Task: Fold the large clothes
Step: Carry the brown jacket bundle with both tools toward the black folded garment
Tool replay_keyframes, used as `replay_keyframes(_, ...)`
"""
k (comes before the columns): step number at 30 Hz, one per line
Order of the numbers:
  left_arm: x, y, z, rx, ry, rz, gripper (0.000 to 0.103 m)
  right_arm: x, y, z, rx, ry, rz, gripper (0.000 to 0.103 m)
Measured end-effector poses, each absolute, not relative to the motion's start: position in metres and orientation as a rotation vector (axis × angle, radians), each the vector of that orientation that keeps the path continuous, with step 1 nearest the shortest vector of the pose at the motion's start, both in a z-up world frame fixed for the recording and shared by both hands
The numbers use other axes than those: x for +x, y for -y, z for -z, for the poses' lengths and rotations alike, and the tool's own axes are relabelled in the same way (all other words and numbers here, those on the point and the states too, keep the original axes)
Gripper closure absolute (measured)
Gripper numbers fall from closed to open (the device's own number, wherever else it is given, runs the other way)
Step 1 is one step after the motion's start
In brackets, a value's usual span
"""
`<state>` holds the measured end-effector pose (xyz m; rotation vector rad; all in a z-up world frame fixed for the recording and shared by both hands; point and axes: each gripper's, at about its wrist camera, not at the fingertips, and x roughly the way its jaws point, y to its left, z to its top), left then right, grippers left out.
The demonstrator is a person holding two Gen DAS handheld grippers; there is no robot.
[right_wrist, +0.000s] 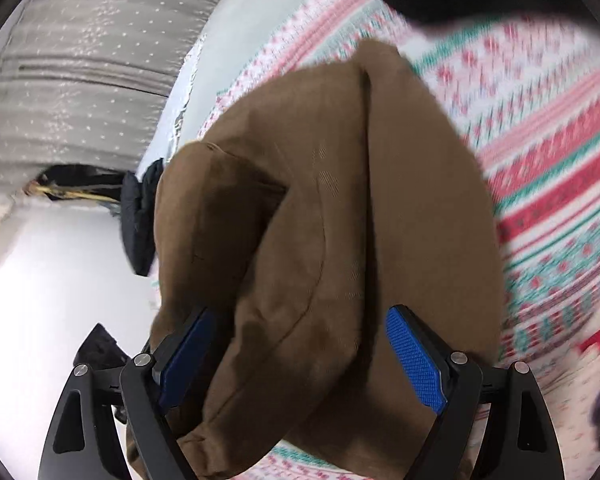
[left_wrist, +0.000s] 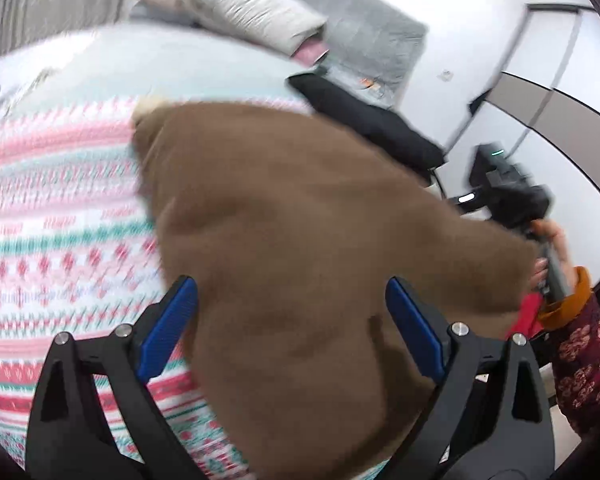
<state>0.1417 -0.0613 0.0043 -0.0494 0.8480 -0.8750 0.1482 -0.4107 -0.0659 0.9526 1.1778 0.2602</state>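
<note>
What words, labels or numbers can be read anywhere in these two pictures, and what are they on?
None can be read.
Brown garment: no tag or print shows.
Patterned bed cover: only knit-style bands and motifs, no letters.
Black device near the wall: small lit marks, too blurred to read.
Patterned sleeve: floral shapes only.

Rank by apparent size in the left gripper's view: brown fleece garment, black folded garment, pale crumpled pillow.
1. brown fleece garment, though closest to the camera.
2-3. black folded garment and pale crumpled pillow look alike.
</note>
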Motion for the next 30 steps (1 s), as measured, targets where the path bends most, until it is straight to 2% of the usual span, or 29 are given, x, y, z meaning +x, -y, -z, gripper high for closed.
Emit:
replay_keyframes(4,0.13,0.1,-0.011,0.026,-0.842,1.003,0.011,0.154,0.406,0.085,1.089,-1.137,-0.359,0.014)
replay_keyframes(7,0.125,0.125,0.0,0.088,-0.884,1.073,0.029,0.164,0.401,0.085,1.167,-1.094,-0.427,0.012)
replay_keyframes(10,0.124,0.132,0.01,0.094,-0.903,1.089,0.029,0.172,0.388,0.082,1.163,-1.091,-0.46,0.012)
replay_keyframes(13,0.121,0.134,0.012,0.11,-0.892,1.081,0.029,0.184,0.362,0.075,1.014,-1.139,-0.432,0.014)
replay_keyframes(14,0.121,0.132,0.01,0.109,-0.891,1.079,0.029,0.187,0.351,0.071,0.924,-1.154,-0.401,0.017)
replay_keyframes(15,0.123,0.13,0.007,0.104,-0.893,1.073,0.029,0.19,0.344,0.067,0.854,-1.16,-0.379,0.045)
replay_keyframes(16,0.123,0.127,0.005,0.101,-0.9,1.071,0.029,0.191,0.334,0.061,0.752,-1.162,-0.346,0.068)
replay_keyframes(18,0.128,0.111,-0.005,0.081,-0.887,1.04,0.028,0.193,0.328,0.05,0.696,-1.126,-0.346,0.08)
replay_keyframes(21,0.146,0.078,-0.017,0.011,-0.813,0.919,0.017,0.191,0.319,0.014,0.633,-1.031,-0.377,0.085)
replay_keyframes(26,0.189,0.047,-0.02,-0.144,-0.874,0.794,0.017,0.175,0.321,-0.058,0.59,-0.874,-0.459,0.086)
replay_keyframes(30,0.196,0.065,-0.011,-0.173,-0.932,0.837,0.017,0.147,0.358,-0.078,0.597,-0.785,-0.468,0.086)
